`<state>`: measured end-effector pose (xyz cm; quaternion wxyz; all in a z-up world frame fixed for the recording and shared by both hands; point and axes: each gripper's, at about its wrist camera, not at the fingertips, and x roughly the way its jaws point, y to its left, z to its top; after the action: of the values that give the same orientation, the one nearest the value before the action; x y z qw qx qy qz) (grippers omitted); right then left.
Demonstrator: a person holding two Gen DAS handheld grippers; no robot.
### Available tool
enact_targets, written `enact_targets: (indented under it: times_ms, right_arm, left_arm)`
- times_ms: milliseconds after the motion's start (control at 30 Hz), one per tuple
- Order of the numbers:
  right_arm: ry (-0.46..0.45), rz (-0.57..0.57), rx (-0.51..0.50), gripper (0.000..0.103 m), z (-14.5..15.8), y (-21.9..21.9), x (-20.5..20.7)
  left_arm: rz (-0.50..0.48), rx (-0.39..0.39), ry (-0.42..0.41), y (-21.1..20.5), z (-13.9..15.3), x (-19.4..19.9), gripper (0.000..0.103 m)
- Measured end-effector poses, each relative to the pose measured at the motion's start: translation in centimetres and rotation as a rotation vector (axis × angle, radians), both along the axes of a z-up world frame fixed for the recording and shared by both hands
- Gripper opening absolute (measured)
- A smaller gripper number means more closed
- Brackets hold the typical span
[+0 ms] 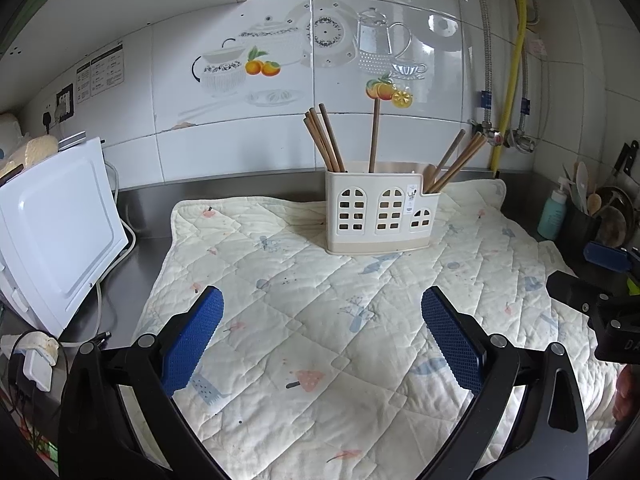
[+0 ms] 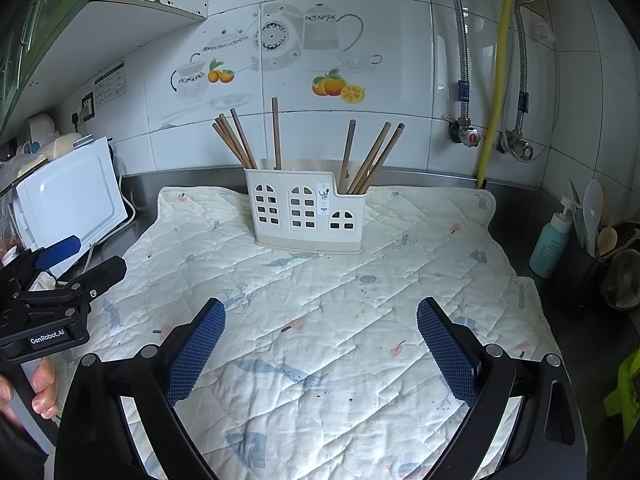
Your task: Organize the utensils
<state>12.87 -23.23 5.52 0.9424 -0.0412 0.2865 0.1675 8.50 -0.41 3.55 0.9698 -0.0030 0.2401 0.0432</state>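
A cream house-shaped utensil holder (image 1: 378, 214) (image 2: 306, 214) stands at the far middle of a quilted mat (image 1: 320, 320) (image 2: 320, 320). Wooden chopsticks (image 1: 325, 140) (image 2: 234, 140) lean in its left compartment, a single stick (image 1: 375, 136) (image 2: 276, 132) stands in the middle one, and more sticks (image 1: 456, 164) (image 2: 372, 158) lean in the low right compartment. My left gripper (image 1: 322, 320) is open and empty over the near mat. My right gripper (image 2: 320, 332) is open and empty over the near mat. Each gripper shows at the edge of the other's view.
A white appliance (image 1: 56, 224) (image 2: 68, 196) with cords stands at the left. A teal pump bottle (image 1: 554, 210) (image 2: 550, 244) and a dark pot of spoons (image 2: 600, 236) stand at the right. The tiled wall with pipes and a yellow hose (image 2: 494, 80) is behind.
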Motion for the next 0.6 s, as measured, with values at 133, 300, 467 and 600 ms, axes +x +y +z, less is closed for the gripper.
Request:
enact_targets:
  times_ms: [133,300,467,600]
  right_arm:
    - [-0.001,0.000,-0.001,0.093,0.11,0.05,0.02]
    - [0.001,0.001,-0.002,0.093,0.10,0.08,0.00]
    - [0.003,0.004,-0.006,0.093,0.08,0.13,0.01]
    - [0.002,0.005,-0.003,0.093,0.06,0.09,0.01]
  left_arm:
    - [0.001,-0.003,0.001,0.04,0.01,0.00,0.098]
    - [0.000,-0.002,0.001,0.04,0.00,0.01,0.098]
    - [0.000,-0.004,0.003,-0.01,-0.06,-0.04,0.098]
    - [-0.002,-0.003,0.002,-0.03,-0.03,-0.04,0.098]
